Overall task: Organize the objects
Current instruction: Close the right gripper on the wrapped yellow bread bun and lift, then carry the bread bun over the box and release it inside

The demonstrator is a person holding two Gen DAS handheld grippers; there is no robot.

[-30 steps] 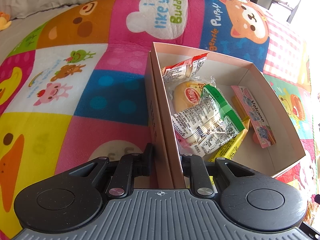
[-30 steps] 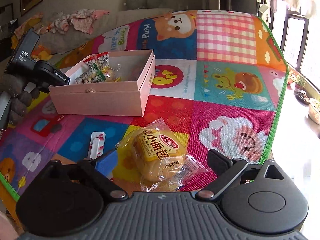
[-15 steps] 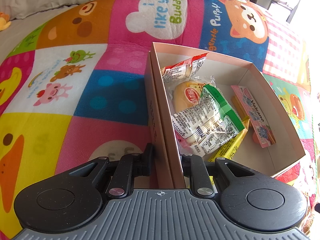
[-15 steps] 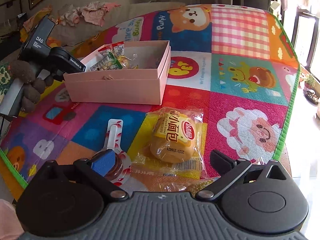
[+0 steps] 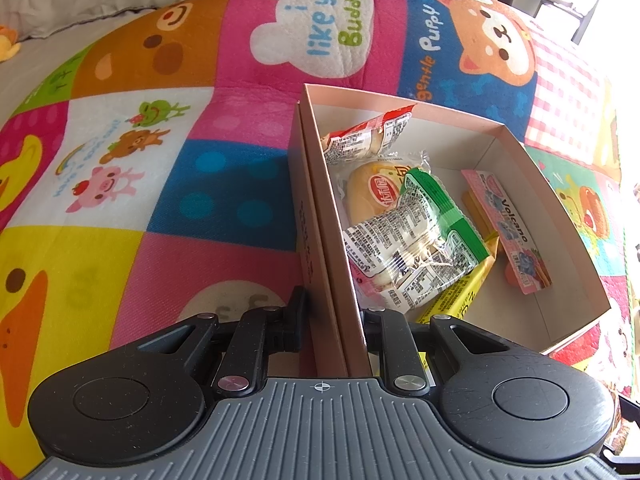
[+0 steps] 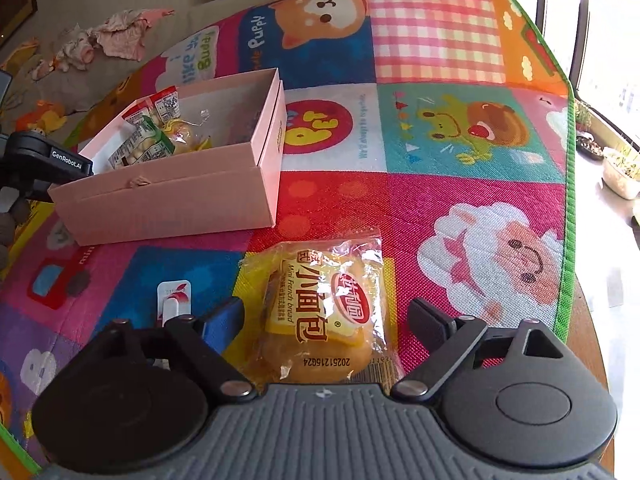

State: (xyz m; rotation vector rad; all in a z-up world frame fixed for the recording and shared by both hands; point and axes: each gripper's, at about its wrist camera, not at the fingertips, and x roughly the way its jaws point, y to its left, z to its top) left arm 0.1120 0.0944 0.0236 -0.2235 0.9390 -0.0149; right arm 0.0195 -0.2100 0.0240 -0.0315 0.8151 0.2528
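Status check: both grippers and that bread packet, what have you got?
Left gripper shut on pink cardboard box wall. Right gripper open, straddling yellow mini French bread packet on the mat, no grip yet. White sachet beside left finger, not blocking.

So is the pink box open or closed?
Open. The pink box has no lid on top, and both views show snack packets lying inside it.

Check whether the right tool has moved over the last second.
Yes. The right tool has come forward over the bread packet, which now lies between its open fingers, and the pink box looks nearer. The packet itself stays on the same yellow square.
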